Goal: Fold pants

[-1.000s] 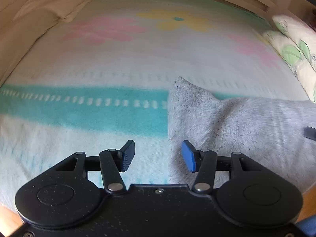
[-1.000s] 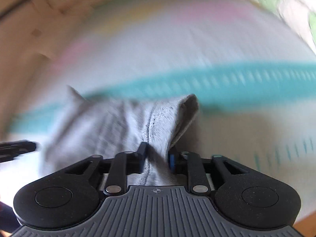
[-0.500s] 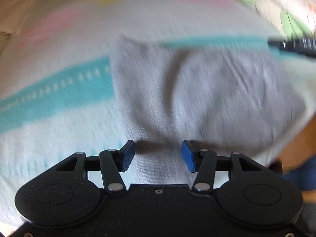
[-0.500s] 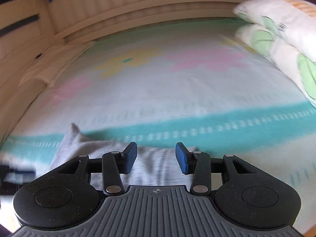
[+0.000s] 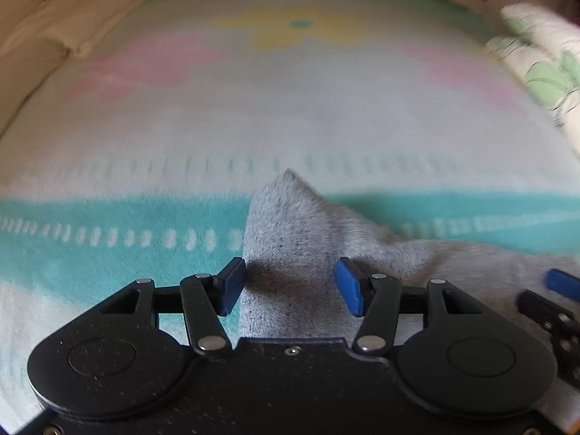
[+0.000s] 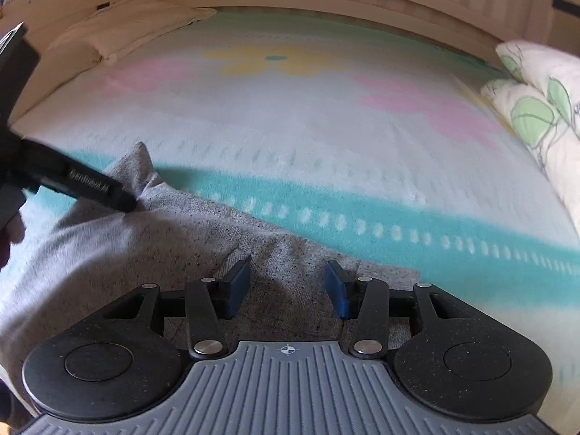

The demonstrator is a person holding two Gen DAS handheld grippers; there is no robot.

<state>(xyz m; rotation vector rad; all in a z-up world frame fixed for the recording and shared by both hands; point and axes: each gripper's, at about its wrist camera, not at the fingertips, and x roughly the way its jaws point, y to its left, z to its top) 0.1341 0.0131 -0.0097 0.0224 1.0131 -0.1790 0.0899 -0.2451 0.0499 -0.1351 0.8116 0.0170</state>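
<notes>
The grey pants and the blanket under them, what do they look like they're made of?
The grey pants look like soft heathered jersey or sweatshirt knit: matte, dark-flecked, with fine ribbing and limp rounded creases. The blanket looks like fleecy or brushed knit: a matte, fuzzy surface with soft-edged pastel flowers and a teal band. The fibre of either cannot be told.

The pants ahead of the fingers are heather grey, flecked with dark specks. Beyond them, the blanket is pale white with a turquoise band carrying a row of white dashes, then pink flowers and a yellow flower with a teal centre farther out. At far right, the pillows are white with green leaves outlined in black.
</notes>
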